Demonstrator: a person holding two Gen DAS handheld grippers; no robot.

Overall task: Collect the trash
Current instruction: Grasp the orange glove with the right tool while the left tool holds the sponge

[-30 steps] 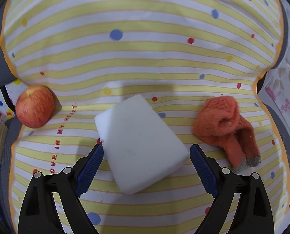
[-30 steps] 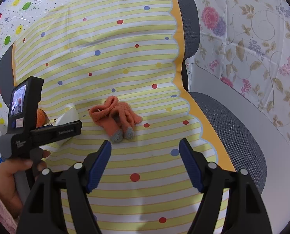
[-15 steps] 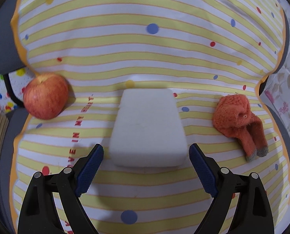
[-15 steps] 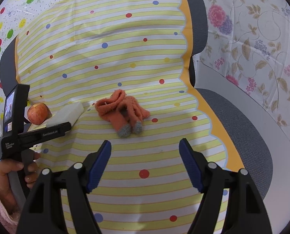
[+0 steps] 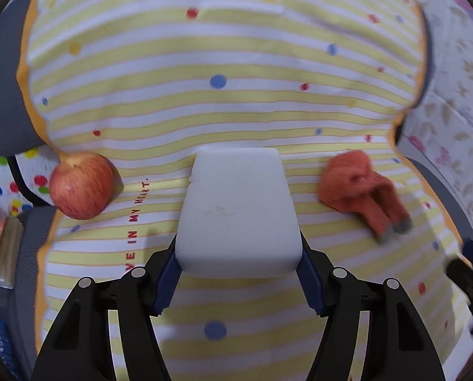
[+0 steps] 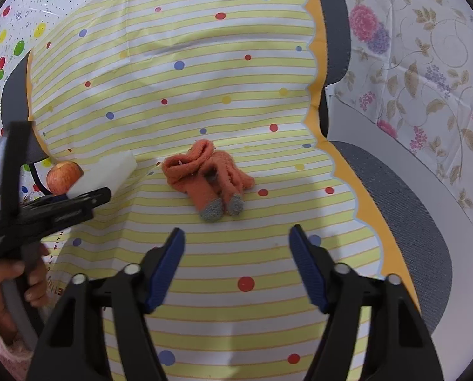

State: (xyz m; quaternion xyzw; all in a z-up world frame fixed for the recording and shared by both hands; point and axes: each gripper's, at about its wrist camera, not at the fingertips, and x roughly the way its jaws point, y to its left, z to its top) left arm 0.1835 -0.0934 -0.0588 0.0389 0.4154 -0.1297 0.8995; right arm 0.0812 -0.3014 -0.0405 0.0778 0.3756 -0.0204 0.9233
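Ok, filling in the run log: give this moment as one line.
left gripper: closing, fingers on white foam block | right gripper: closing, empty, short of orange glove | apple: untouched

Even, soft indoor light from above, no glare. Both views fisheye: stripes of the yellow-and-white striped dotted cloth (image 5: 236,63) bow hard toward edges, black vignette in corners. Left wrist view smeared w/ motion blur, worst on the crumpled orange knitted glove (image 5: 360,190) at right. Right wrist view sharp. Faint soft shadows beside the round red apple (image 5: 82,185) & under the white rectangular foam block (image 5: 238,209).
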